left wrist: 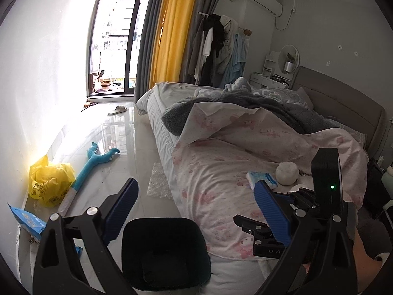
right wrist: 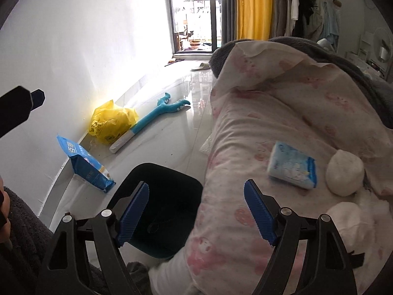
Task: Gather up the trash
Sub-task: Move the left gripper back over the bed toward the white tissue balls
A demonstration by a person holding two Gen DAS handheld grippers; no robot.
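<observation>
- Trash: blue-white crinkly plastic packet (right wrist: 292,166) and two white crumpled tissue wads (right wrist: 345,175) lie lower right on pink printed quilt (right wrist: 258,113).
- Right gripper (right wrist: 196,211) and left gripper (left wrist: 194,211) both wide, empty.
- Risk: pads snag quilt fabric with the wad; black square bin (right wrist: 162,196) sits low beside bed, so drops may miss.

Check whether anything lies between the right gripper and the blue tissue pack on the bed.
Nothing visible does. The right gripper is open and empty, and only bare pink quilt lies between it and the blue tissue pack. The white wads sit beyond the pack.
</observation>
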